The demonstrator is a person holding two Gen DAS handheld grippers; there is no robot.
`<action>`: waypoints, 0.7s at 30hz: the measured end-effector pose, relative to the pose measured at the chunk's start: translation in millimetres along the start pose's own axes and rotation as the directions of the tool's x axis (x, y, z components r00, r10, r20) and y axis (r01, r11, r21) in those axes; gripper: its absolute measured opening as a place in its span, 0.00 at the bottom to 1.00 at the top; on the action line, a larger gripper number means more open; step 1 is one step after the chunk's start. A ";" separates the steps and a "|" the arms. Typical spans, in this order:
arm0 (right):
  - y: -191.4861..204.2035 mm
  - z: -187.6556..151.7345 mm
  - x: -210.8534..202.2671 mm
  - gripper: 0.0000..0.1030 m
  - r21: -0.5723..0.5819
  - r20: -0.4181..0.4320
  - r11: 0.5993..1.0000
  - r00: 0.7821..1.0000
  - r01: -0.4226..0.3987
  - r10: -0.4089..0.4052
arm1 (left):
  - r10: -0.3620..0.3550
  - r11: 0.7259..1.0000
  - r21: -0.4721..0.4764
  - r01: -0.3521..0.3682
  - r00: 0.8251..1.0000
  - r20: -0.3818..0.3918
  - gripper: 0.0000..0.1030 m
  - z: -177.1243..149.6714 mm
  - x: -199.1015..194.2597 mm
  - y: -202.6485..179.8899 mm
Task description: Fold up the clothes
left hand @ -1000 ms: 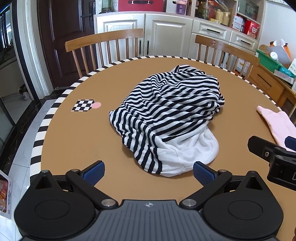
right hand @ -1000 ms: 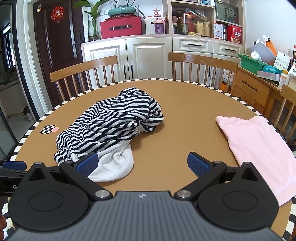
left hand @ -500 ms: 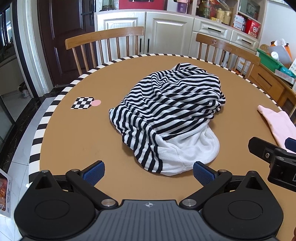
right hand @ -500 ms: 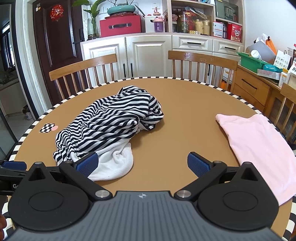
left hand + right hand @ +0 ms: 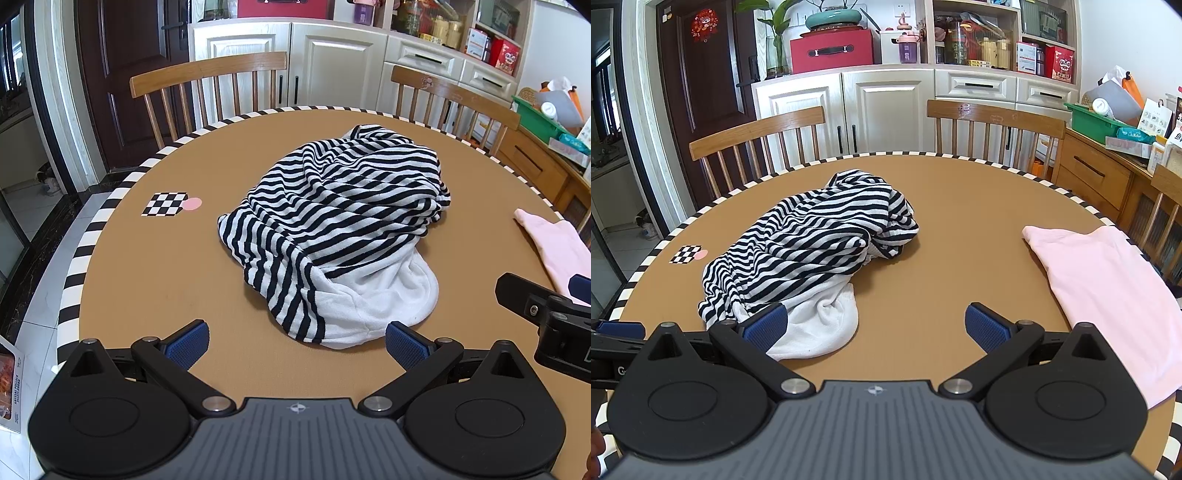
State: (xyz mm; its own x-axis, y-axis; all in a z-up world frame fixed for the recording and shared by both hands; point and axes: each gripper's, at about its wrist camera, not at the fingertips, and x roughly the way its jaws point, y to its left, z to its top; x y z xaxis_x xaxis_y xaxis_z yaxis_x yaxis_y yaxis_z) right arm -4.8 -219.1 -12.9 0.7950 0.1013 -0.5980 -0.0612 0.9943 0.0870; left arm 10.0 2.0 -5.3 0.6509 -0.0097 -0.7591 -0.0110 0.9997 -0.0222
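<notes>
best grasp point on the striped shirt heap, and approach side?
Judging by its pose, take the striped shirt at the near white hem, where it laps flat onto the table as a thin free edge. Come in low from the near side with the open left gripper; the bunched far folds give no clean edge.

You will find very little to read here: at the left edge of the right wrist view, the black body of the left gripper (image 5: 617, 334) shows a single white letter "G", the rest cut off behind your own tool. The white packet (image 5: 13, 391) on the floor at the lower left of the left wrist view carries a line of print running up its side (too small and blurred to make out). The boxes on the shelves (image 5: 1060, 66) bear pictures and characters you cannot read at this size.
</notes>
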 end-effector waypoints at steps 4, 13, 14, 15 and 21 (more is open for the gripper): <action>0.2 -0.3 0.1 1.00 0.001 -0.001 1.000 1.000 -0.001 0.001 | 0.001 1.000 -0.001 -0.001 1.000 -0.001 0.99 0.0 0.8 0.4; 0.3 -0.8 2.1 1.00 0.002 -0.006 1.000 1.000 -0.003 0.003 | 0.002 1.000 -0.008 -0.002 1.000 -0.007 0.99 -1.4 2.6 2.0; 0.0 -1.2 2.3 1.00 0.002 -0.008 1.000 1.000 -0.003 0.003 | 0.004 1.000 -0.009 -0.005 1.000 -0.009 0.99 -1.7 2.8 2.3; 0.1 -1.3 2.7 1.00 0.003 -0.011 1.000 1.000 -0.003 0.003 | 0.006 1.000 -0.011 -0.006 1.000 -0.011 0.99 -1.9 3.3 2.6; -3.4 -2.6 9.4 1.00 0.014 -0.033 1.000 0.999 -0.002 0.002 | 0.012 1.000 -0.021 -0.012 1.000 -0.025 0.99 -2.1 7.2 5.4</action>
State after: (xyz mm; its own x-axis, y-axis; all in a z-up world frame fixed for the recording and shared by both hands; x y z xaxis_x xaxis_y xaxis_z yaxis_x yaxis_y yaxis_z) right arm 1.3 -221.5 -20.8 0.7747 0.1046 -0.6237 -0.0540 0.9936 0.0996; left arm 13.0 7.3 -12.2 0.6319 0.0016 -0.7751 -0.0353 0.9990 -0.0267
